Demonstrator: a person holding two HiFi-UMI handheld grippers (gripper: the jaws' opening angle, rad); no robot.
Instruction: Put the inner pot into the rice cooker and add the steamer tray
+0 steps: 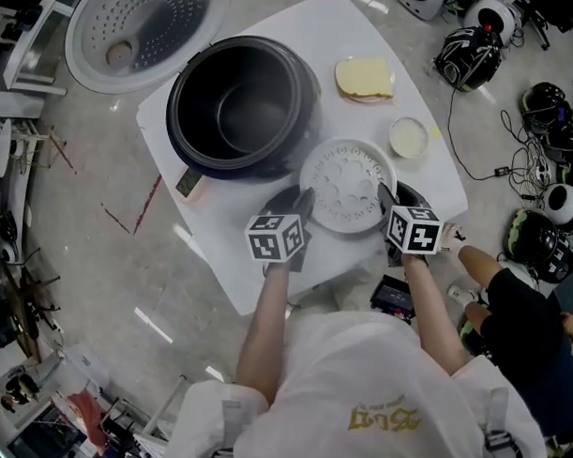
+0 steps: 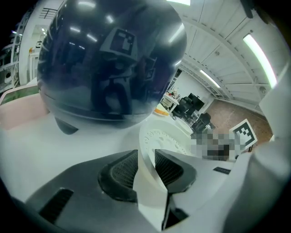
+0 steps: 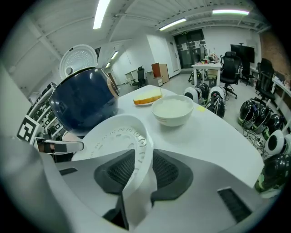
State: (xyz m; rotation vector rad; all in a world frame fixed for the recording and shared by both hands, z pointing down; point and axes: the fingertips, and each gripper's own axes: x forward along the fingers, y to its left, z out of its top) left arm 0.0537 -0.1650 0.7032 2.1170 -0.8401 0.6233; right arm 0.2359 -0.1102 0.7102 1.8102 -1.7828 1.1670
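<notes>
L gripper (image 2: 146,155) & R gripper (image 3: 144,155) each clamp steamer tray (image 1: 346,186) rim beside rice cooker (image 1: 300,89).

Table (image 1: 303,30) is carrying one rice cooker (image 1: 240,108), one steamer tray (image 1: 346,186), one bowl (image 1: 408,136), one yellow slice (image 1: 364,78). Two grippers are working: left gripper (image 1: 301,206), right gripper (image 1: 389,199).

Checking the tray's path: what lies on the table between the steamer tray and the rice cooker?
Nothing: the head view shows only a bare strip of table between steamer tray and rice cooker.
</notes>
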